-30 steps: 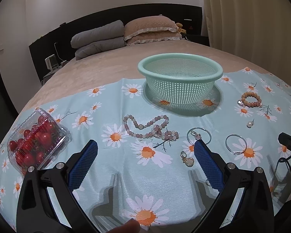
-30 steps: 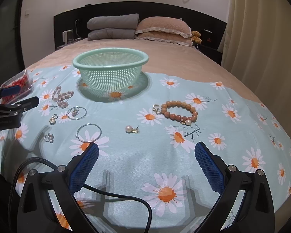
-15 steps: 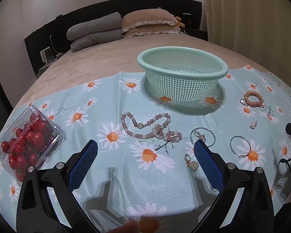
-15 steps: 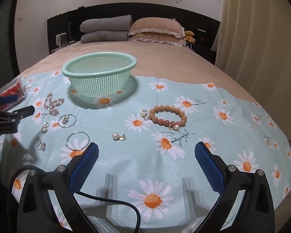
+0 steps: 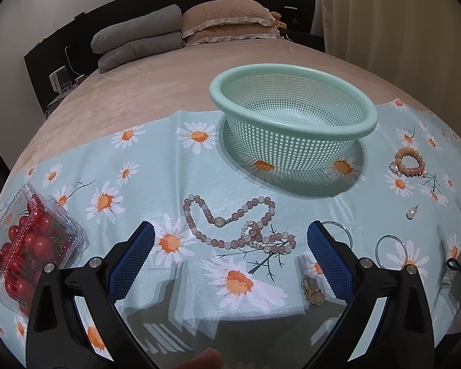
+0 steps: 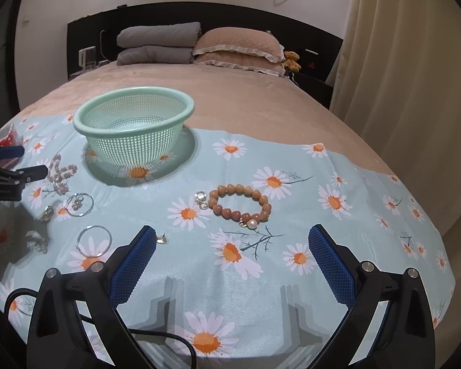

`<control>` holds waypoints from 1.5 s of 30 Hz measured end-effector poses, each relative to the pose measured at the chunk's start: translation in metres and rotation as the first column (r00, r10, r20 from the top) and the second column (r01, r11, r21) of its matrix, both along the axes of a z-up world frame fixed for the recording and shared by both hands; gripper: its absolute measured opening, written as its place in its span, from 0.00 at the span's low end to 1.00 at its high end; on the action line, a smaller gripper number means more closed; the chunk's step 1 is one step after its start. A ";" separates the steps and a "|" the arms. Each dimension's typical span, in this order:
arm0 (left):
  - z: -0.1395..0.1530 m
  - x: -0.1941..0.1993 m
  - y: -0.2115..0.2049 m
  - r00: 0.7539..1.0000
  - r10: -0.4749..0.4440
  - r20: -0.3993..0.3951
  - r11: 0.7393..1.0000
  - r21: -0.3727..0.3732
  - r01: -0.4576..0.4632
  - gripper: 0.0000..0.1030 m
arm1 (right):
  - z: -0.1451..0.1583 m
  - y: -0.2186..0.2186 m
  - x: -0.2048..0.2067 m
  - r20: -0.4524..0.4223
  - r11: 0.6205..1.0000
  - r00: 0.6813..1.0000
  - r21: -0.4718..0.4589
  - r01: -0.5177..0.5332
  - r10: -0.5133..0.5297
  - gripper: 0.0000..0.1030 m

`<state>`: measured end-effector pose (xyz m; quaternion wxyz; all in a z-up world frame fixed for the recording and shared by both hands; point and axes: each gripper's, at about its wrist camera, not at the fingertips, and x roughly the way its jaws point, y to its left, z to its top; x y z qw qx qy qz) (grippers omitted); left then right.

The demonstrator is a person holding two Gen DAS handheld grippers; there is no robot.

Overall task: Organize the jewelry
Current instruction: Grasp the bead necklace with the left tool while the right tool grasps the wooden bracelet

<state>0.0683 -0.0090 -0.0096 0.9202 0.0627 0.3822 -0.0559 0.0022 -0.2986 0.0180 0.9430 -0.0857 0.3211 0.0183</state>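
- My left tongs [image 5: 230, 246] hang apart over the pink bead necklace [image 5: 239, 230], which lies straight ahead, stretched crosswise.
- My right tongs [image 6: 230, 246], also apart, face the brown bracelet [image 6: 239, 204].
- The green basket [image 5: 292, 98] sits beyond.

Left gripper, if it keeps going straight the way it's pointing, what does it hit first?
Most likely the pink beaded necklace, which lies on the daisy cloth centred ahead of the open left gripper. The green mesh basket sits beyond it. Depth is hard to judge in this fisheye view.
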 end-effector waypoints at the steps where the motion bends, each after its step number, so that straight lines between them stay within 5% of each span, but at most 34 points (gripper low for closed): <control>1: -0.001 0.003 0.000 1.000 -0.001 -0.004 1.000 0.004 0.001 0.95 | 0.000 -0.001 0.004 -0.006 1.000 1.000 0.010 -0.010 0.010 0.92; 9: -0.017 0.031 -0.004 0.997 0.011 -0.083 0.999 0.040 -0.008 0.95 | -0.021 -0.029 0.066 -0.133 0.986 0.991 0.167 0.018 0.004 0.92; 20: -0.037 0.060 -0.006 0.988 0.000 -0.155 0.998 0.064 0.010 0.95 | -0.068 -0.055 0.136 -0.257 0.984 0.960 0.105 0.144 -0.113 0.92; 33: -0.050 0.058 -0.008 0.993 0.019 -0.120 0.998 0.054 -0.013 0.96 | -0.081 -0.055 0.134 -0.211 0.986 0.973 0.117 0.121 -0.094 0.94; 35: -0.050 0.055 -0.010 0.994 0.018 -0.111 0.999 0.053 -0.013 0.95 | -0.079 -0.054 0.129 -0.196 0.987 0.978 0.125 0.101 -0.075 0.89; 36: -0.050 0.052 -0.012 0.994 0.014 -0.109 0.999 0.051 -0.009 0.94 | -0.078 -0.050 0.126 -0.187 0.990 0.981 0.118 0.077 -0.054 0.76; 39: -0.048 0.040 -0.018 0.995 -0.020 -0.097 0.999 0.045 0.024 0.76 | -0.075 -0.038 0.119 -0.167 0.995 0.986 0.097 -0.009 0.026 0.37; 40: -0.046 0.035 -0.023 0.995 -0.043 -0.089 0.998 0.047 0.048 0.58 | -0.074 -0.034 0.118 -0.167 0.994 0.984 0.100 -0.037 0.053 0.16; 41: -0.045 0.030 -0.030 0.993 -0.081 -0.086 0.995 0.050 0.085 0.33 | -0.075 -0.032 0.119 -0.177 0.992 0.981 0.108 -0.066 0.084 0.11; 42: -0.045 0.026 -0.036 0.990 -0.112 -0.085 0.991 0.061 0.117 0.20 | -0.074 -0.030 0.118 -0.175 0.992 0.980 0.100 -0.072 0.089 0.11; 43: -0.046 0.023 -0.041 0.988 -0.127 -0.084 0.988 0.079 0.134 0.12 | -0.074 -0.028 0.117 -0.177 0.992 0.979 0.097 -0.085 0.101 0.11; 45: -0.046 0.019 -0.045 0.989 -0.129 -0.068 0.986 0.097 0.135 0.12 | -0.072 -0.026 0.114 -0.175 0.988 0.976 0.104 -0.110 0.127 0.11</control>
